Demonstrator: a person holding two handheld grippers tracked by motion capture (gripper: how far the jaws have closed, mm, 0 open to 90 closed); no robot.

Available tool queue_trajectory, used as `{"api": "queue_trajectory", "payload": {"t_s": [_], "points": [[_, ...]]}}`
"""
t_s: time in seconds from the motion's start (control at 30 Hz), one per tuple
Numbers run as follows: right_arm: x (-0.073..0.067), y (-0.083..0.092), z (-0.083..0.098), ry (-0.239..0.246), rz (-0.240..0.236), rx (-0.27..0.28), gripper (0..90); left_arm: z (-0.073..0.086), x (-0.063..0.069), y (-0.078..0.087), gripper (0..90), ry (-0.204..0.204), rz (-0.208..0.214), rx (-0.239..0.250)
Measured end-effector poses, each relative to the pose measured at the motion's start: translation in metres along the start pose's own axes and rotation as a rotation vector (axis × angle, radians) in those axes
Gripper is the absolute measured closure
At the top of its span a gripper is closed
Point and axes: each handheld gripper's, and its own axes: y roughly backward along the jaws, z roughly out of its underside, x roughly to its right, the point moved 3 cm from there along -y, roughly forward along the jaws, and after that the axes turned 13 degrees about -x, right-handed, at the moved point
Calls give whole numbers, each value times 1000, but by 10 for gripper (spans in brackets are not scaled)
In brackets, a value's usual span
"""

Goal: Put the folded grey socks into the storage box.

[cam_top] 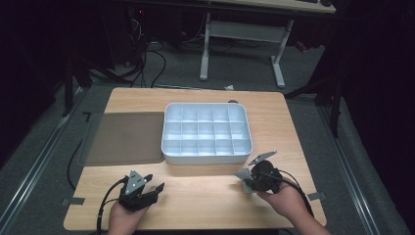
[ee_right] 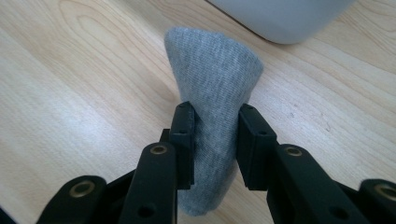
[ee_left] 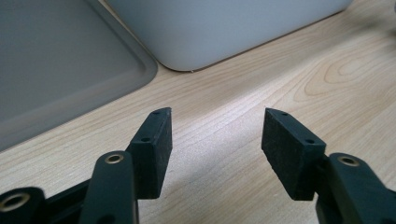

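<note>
From the high view, the whole desk [cam_top: 195, 191] lay in sight: a pale compartment tray [cam_top: 206, 154] stood near its middle, every cell in it bare, and a flat grey lid [cam_top: 125, 138] lay just beside the tray on its left. The left tongs [cam_top: 155, 183] rested near the front edge, well short of the tray, while the right tongs [cam_top: 250, 171] were held near the tray's front right corner with a small grey shape at their tips. The right gripper view made that shape plain: a grey knitted sock [ee_right: 212, 107], bunched into a rounded cone, was clamped between the two black pads of the right tongs [ee_right: 212, 144] and stood out past them above the wood, with the tray's rounded corner [ee_right: 285, 21] just beyond it. The left gripper view showed the left tongs [ee_left: 215, 140] standing wide apart with only bare wood between them, the tray's wall [ee_left: 224, 32] ahead and the lid's raised rim [ee_left: 70, 79] off to one side, details too small to read from above.
</note>
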Motion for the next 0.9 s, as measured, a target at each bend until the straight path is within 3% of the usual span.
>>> {"api": "queue_trajectory", "payload": {"t_s": [0.33, 0.5, 0.8, 0.9], "points": [[6, 13, -10, -8, -16, 6, 710, 1, 0, 2, 397, 13, 29, 16], [7, 22, -15, 2, -24, 17, 709, 3, -1, 1, 410, 35, 39, 1], [9, 48, -30, 32, 25, 36, 709, 2, 1, 2, 411, 39, 39, 10], [12, 55, -39, 14, 30, 52, 710, 3, 2, 2, 416, 35, 45, 7]]}}
